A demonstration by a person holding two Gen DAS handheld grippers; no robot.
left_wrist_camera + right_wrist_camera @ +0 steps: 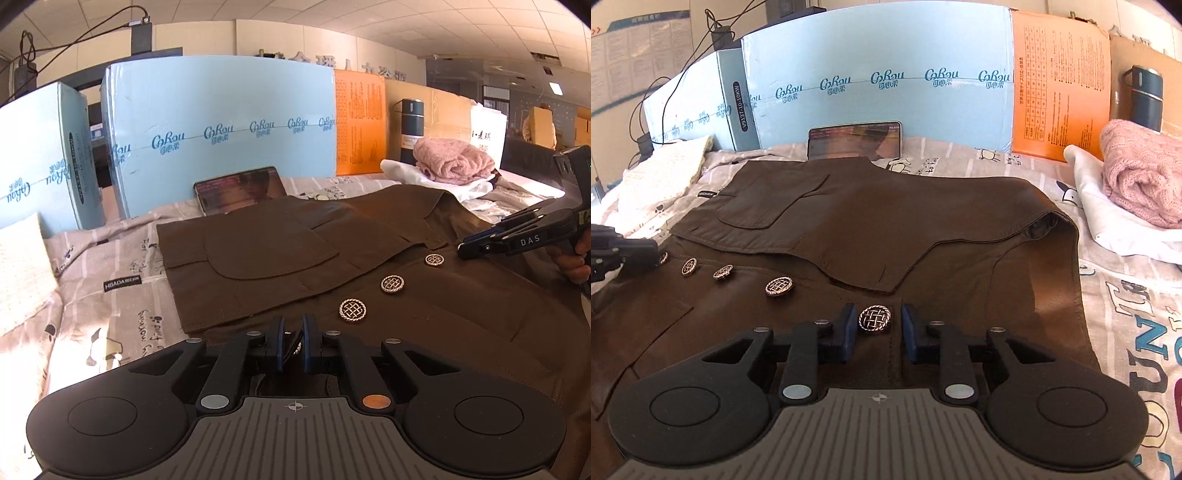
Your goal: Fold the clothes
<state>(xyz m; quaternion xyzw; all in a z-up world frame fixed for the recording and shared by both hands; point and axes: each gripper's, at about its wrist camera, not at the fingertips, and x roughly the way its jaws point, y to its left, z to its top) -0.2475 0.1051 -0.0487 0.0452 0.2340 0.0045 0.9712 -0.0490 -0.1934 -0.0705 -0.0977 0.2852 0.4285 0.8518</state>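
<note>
1. The brown jacket is spread flat on a bed with a striped grey cartoon-print sheet. One front panel with a flap pocket is folded over the top, and a row of woven metal buttons runs down the front.
2. The left gripper is down at the jacket's button line. Its fingers are nearly together, with just a narrow gap and something metallic glinting in it, so I honestly can't tell if it's pinching cloth or not.
3. The right gripper hovers low over the jacket with its fingers spread, one button sitting in the gap between them and touching neither. "DAS" is printed on its side in the left wrist view.
4. Containers: light blue cartons stand along the back printed "CoRou", one with "V9137-10-10KW" on its side. An orange box covered in tiny unreadable text stands next to them. None show their contents.
5. A dark blue flask stands by the boxes, lid on.
6. A small black tag on the sheet reads "HBADA".
7. A phone leans against the blue carton with its screen lit.
8. A pink knit sweater sits folded on a white garment, to the right of the jacket.
</note>
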